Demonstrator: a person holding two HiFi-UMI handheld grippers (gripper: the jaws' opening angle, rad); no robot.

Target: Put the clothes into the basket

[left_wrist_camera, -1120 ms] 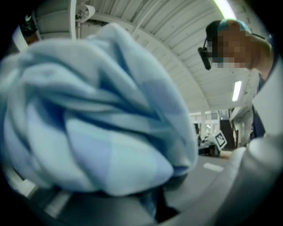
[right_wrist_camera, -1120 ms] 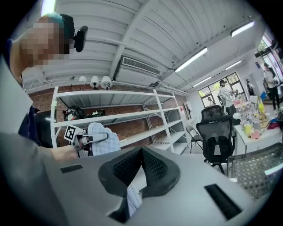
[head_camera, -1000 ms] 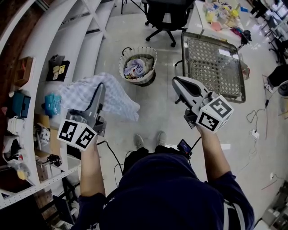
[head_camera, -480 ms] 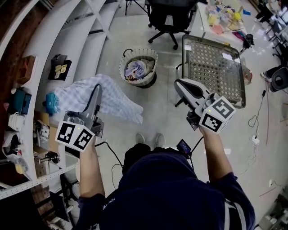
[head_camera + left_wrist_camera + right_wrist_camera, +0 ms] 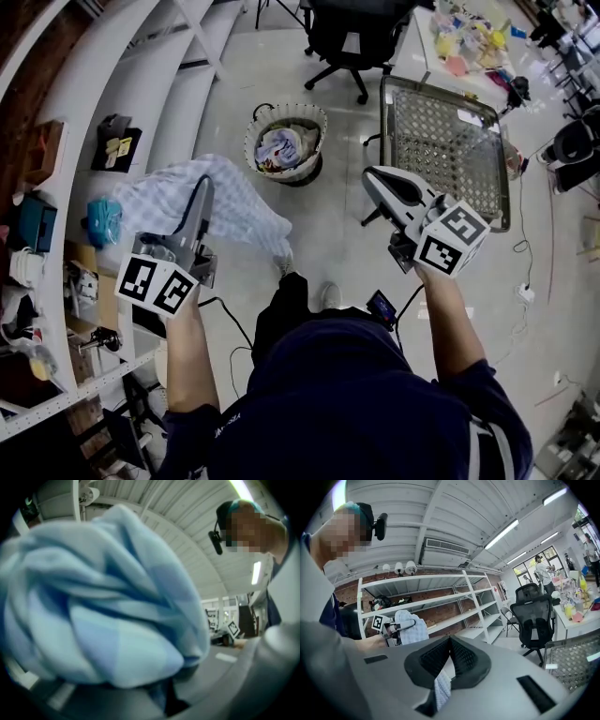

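Grips blue checked cloth in left gripper, bunched over the closed jaws, well apart from the basket of clothes on the floor ahead. Shows right gripper pinched together, near a wire cage. Office chair beyond basket; shelving at left.

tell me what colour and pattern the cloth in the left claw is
The cloth is pale blue and white check, shown best in the head view.
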